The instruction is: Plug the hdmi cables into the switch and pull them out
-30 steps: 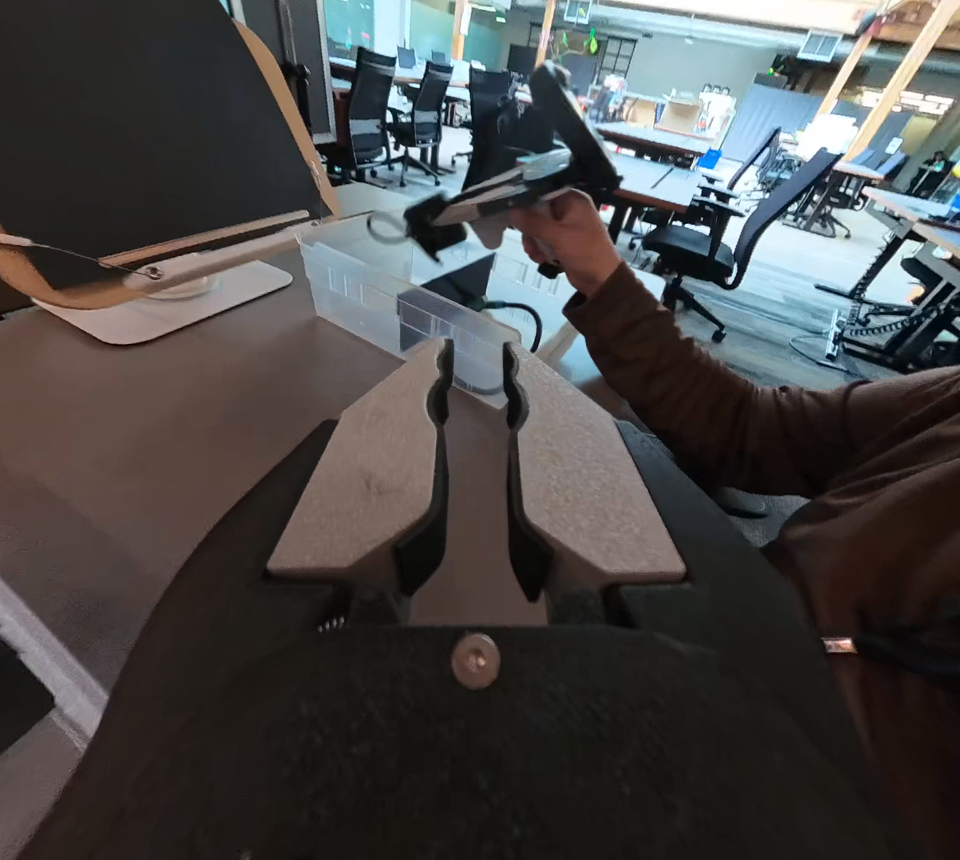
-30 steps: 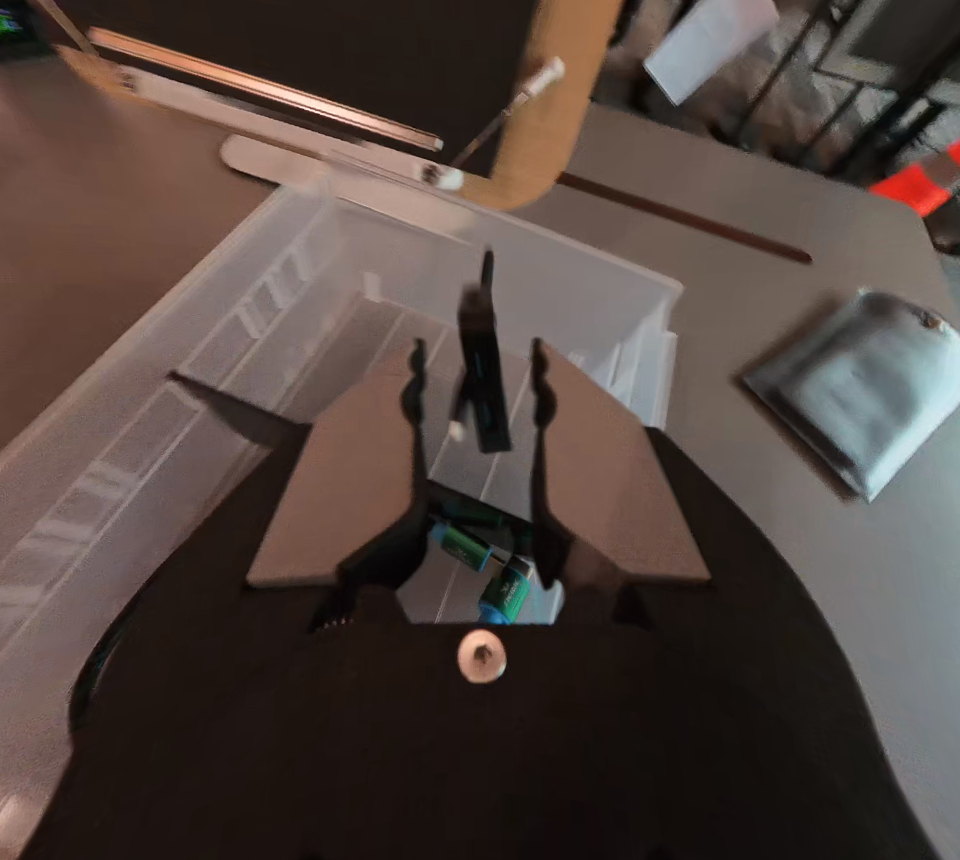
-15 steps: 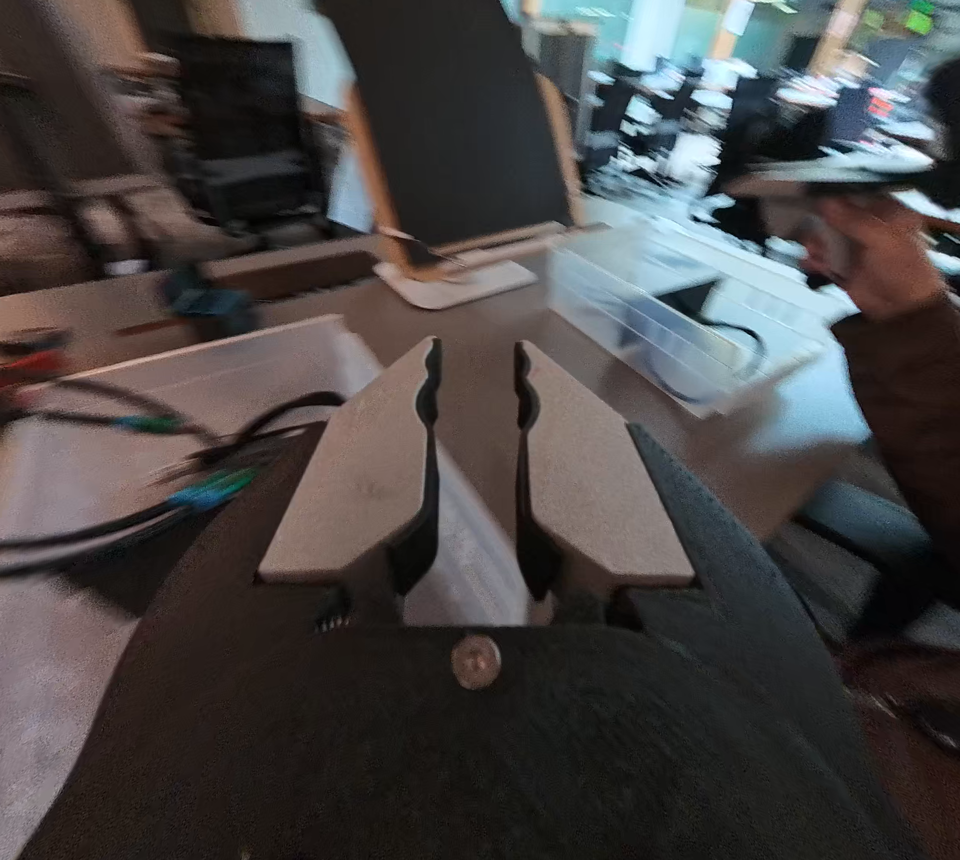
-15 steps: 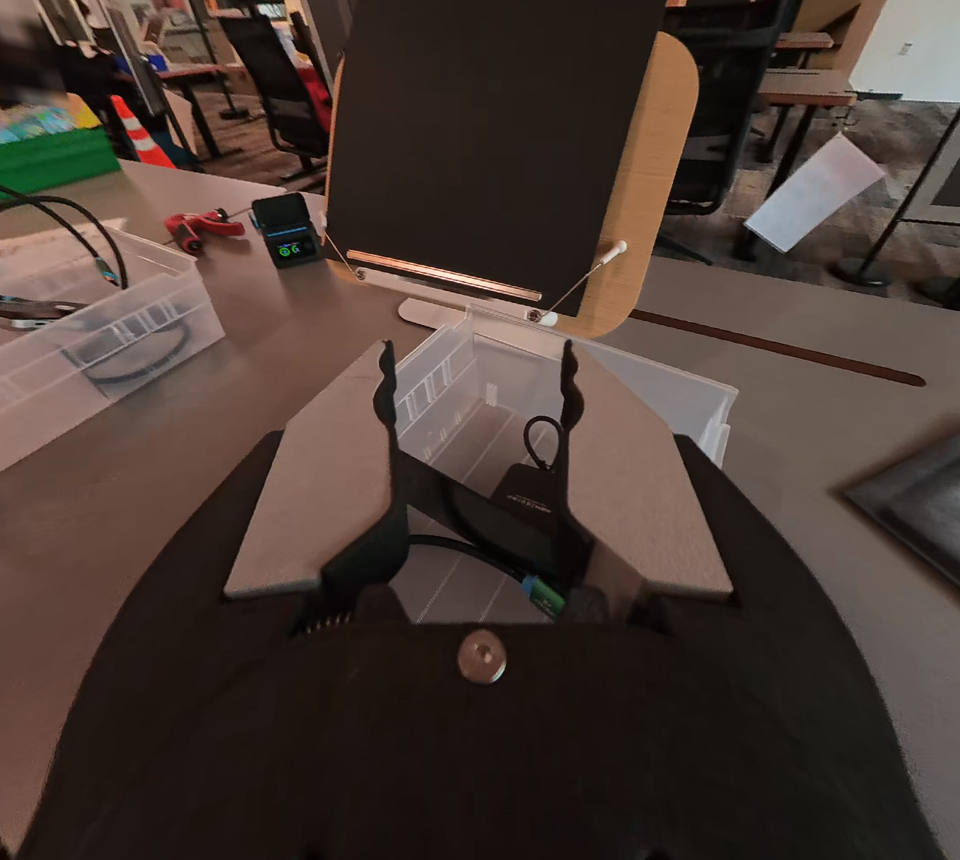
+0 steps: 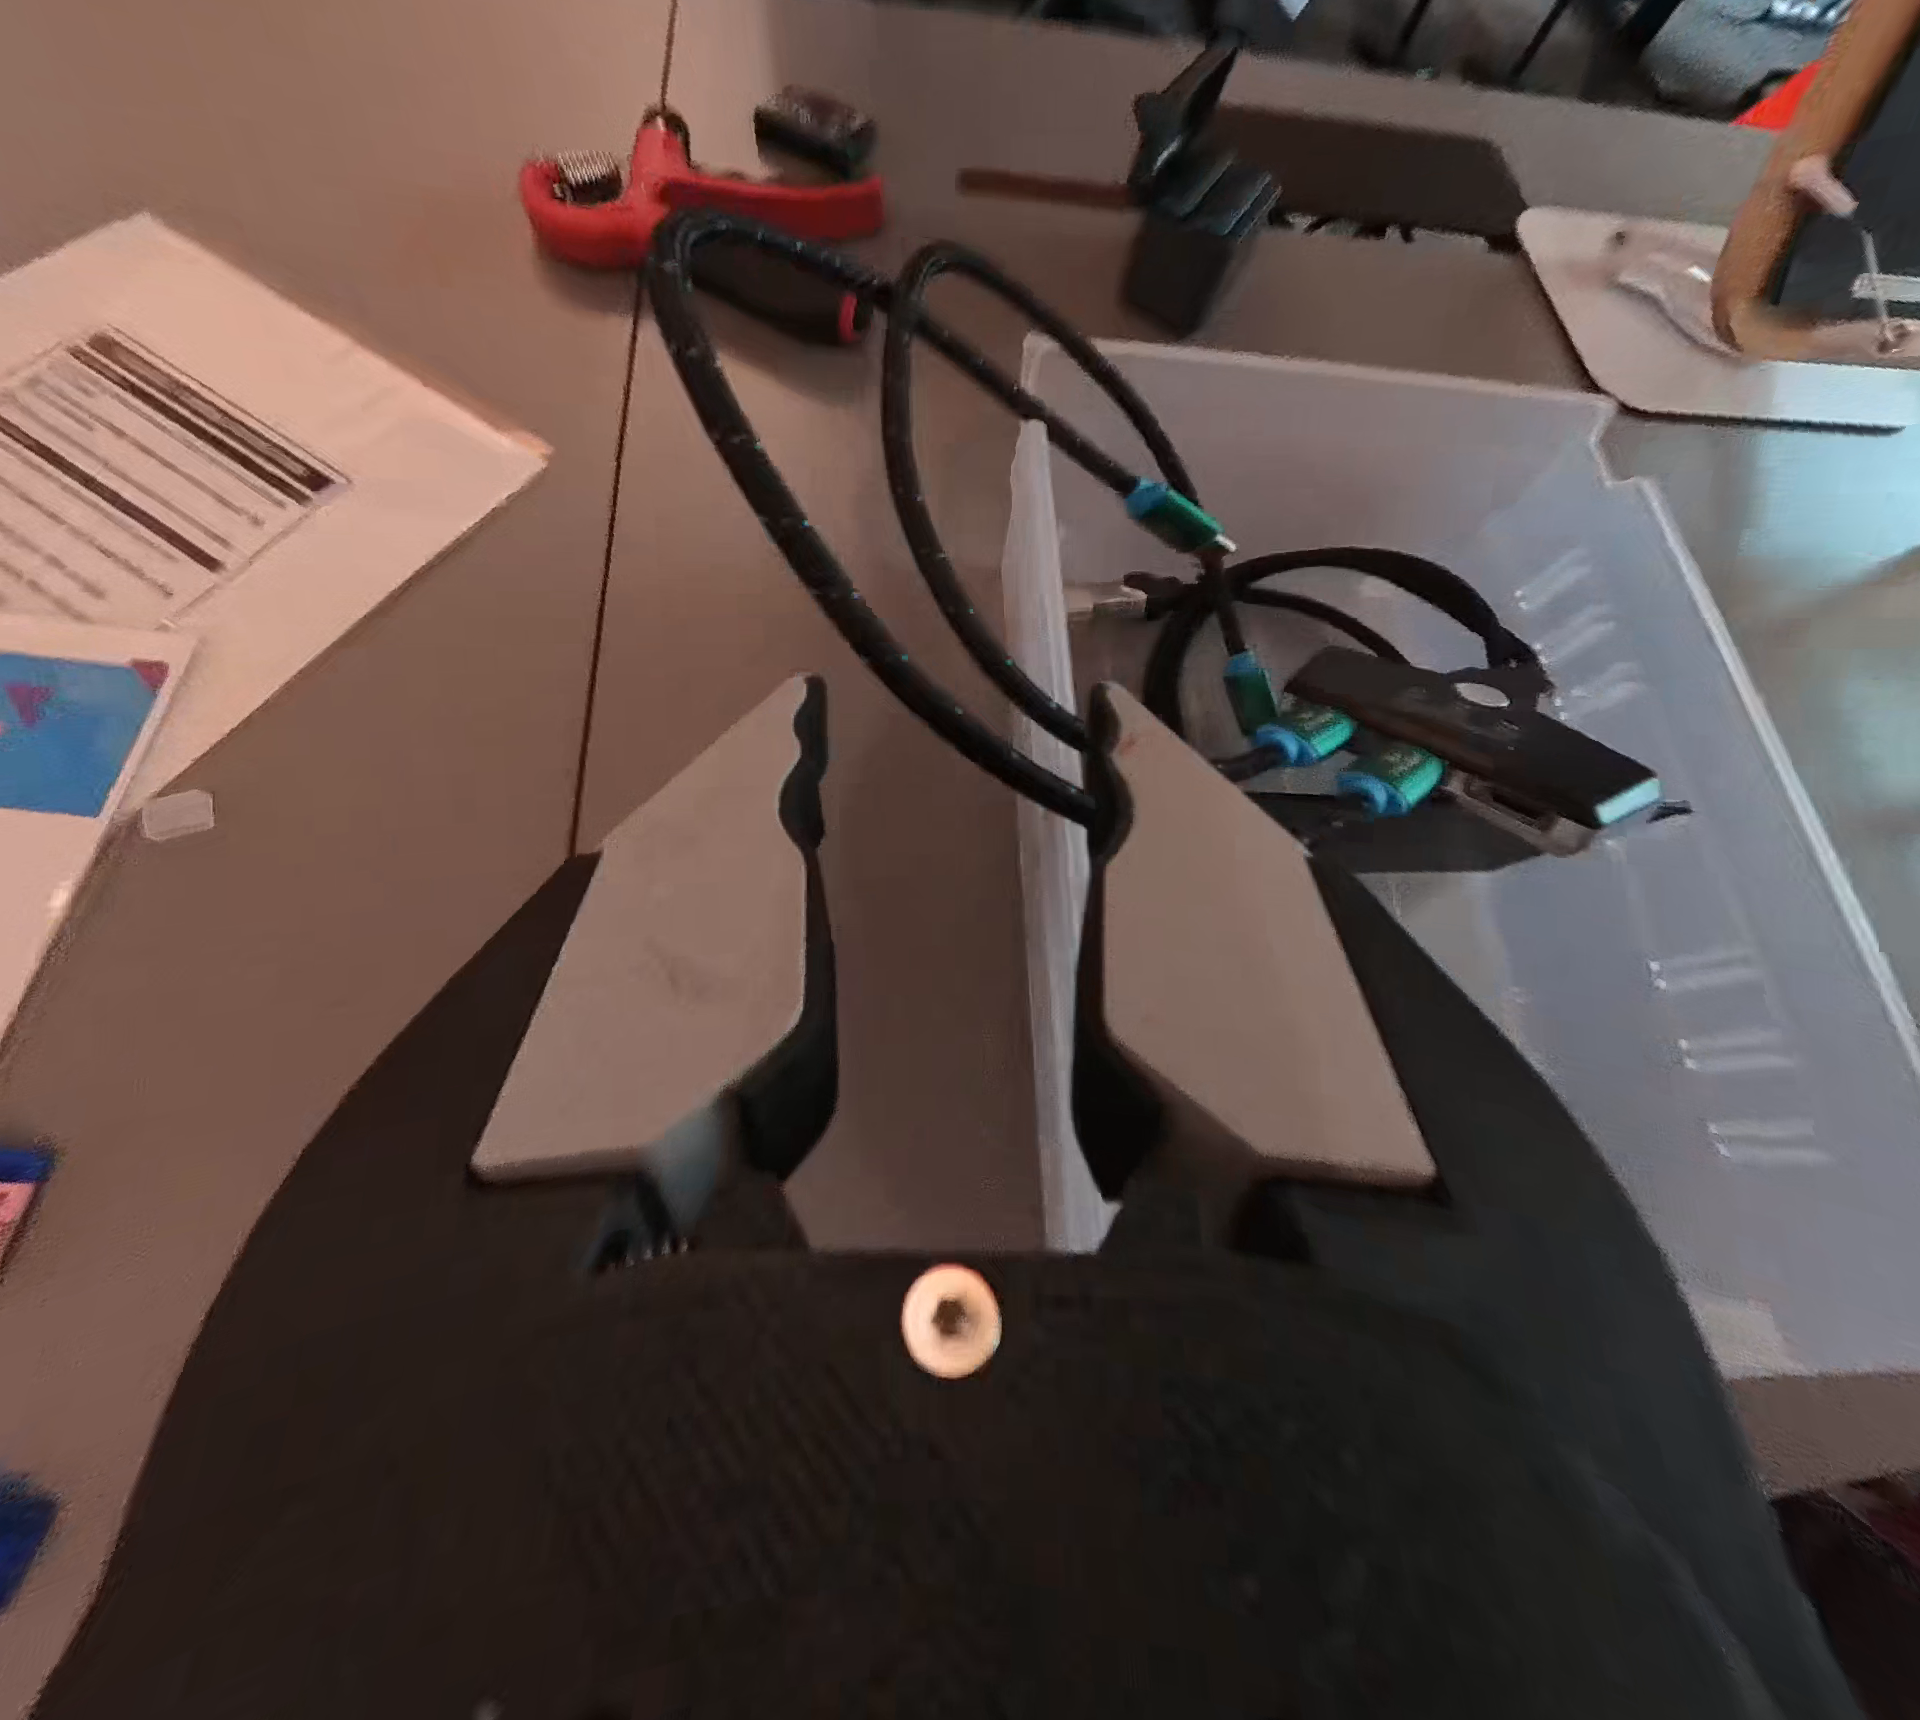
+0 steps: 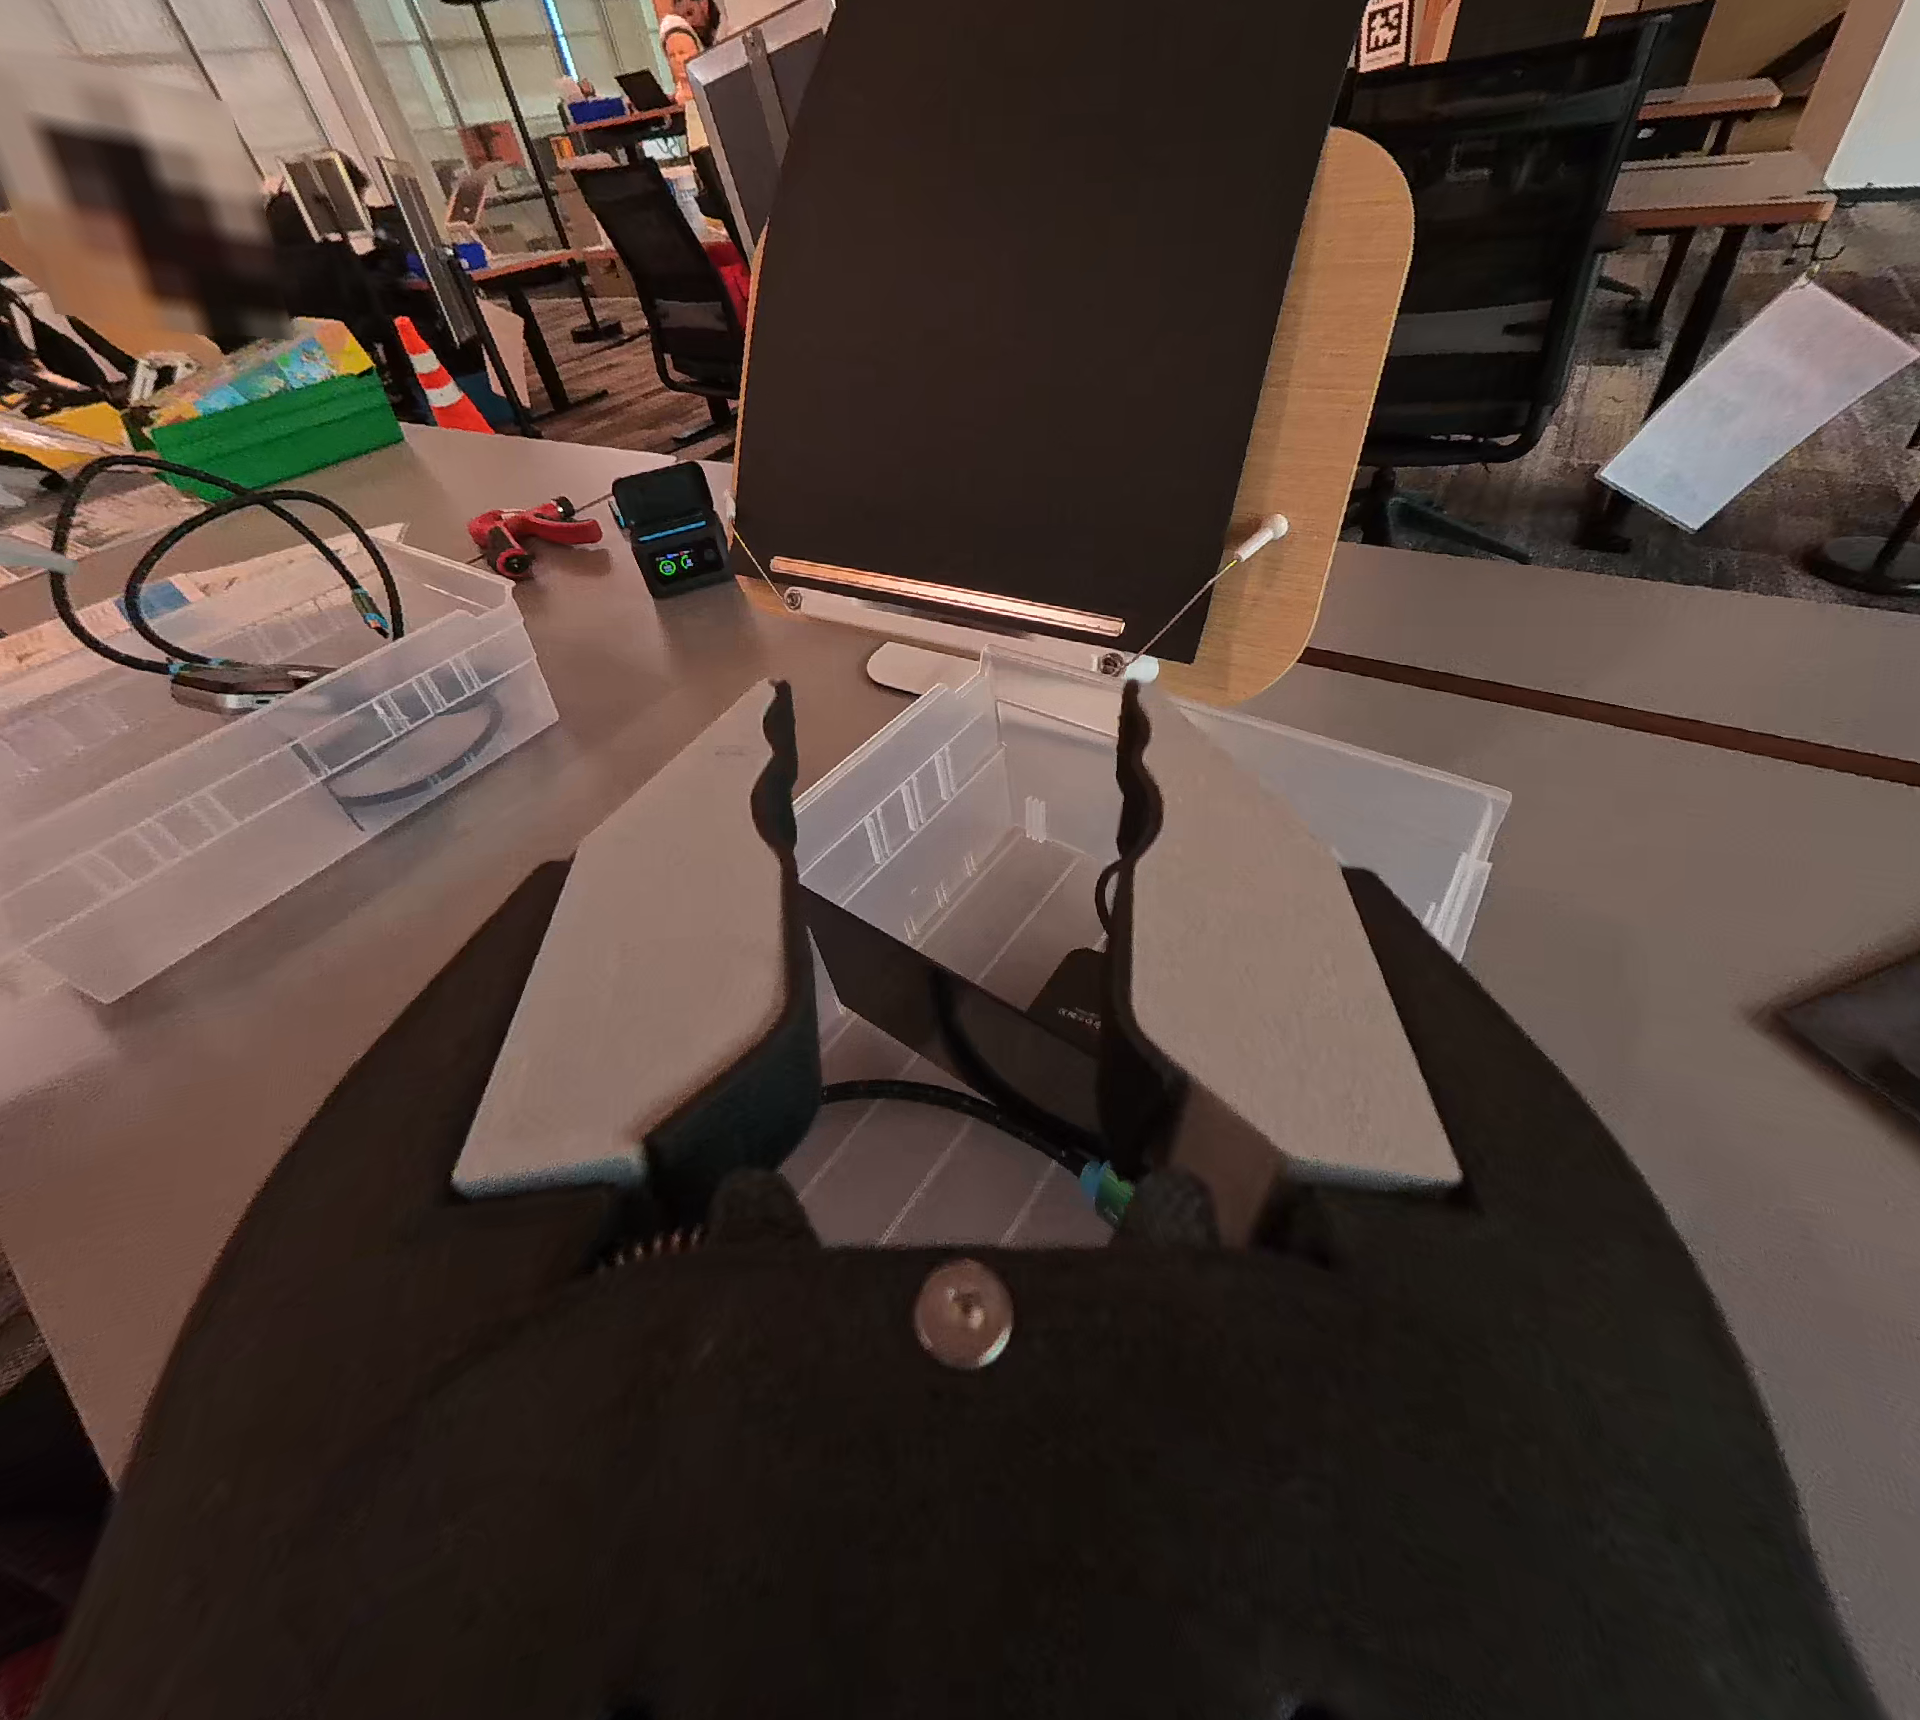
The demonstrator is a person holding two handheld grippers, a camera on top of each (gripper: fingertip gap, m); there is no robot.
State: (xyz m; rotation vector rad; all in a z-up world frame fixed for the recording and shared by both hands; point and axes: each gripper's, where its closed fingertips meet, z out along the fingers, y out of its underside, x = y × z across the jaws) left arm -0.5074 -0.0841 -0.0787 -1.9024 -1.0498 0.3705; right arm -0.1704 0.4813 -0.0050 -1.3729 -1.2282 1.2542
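Observation:
In the left wrist view a dark flat switch (image 5: 1455, 740) lies in a clear bin (image 5: 1756, 922). Two teal-ended HDMI plugs (image 5: 1351, 756) sit at its side, and one loose teal plug (image 5: 1174, 517) hangs above. Black braided cables (image 5: 790, 486) loop out over the bin's left wall. My left gripper (image 5: 956, 735) is open and empty, above that wall. My right gripper (image 6: 954, 714) is open and empty over a second clear bin (image 6: 1351, 803). That bin holds a black flat device (image 6: 935, 995) and a cable with a teal plug (image 6: 1101, 1182).
A black board on a wooden stand (image 6: 1039, 216) stands behind the right bin. A red hand tool (image 5: 675, 195), a small black device (image 6: 675, 538) with a lit screen and papers (image 5: 208, 444) lie on the grey table. The left bin (image 6: 208, 839) also shows in the right wrist view. My right fingertips sit around 65 centimeters from my left ones.
My left gripper has swung left and down to the bin with the cables and opened wider. My right gripper has opened; the black device seen between its fingers now lies in the bin.

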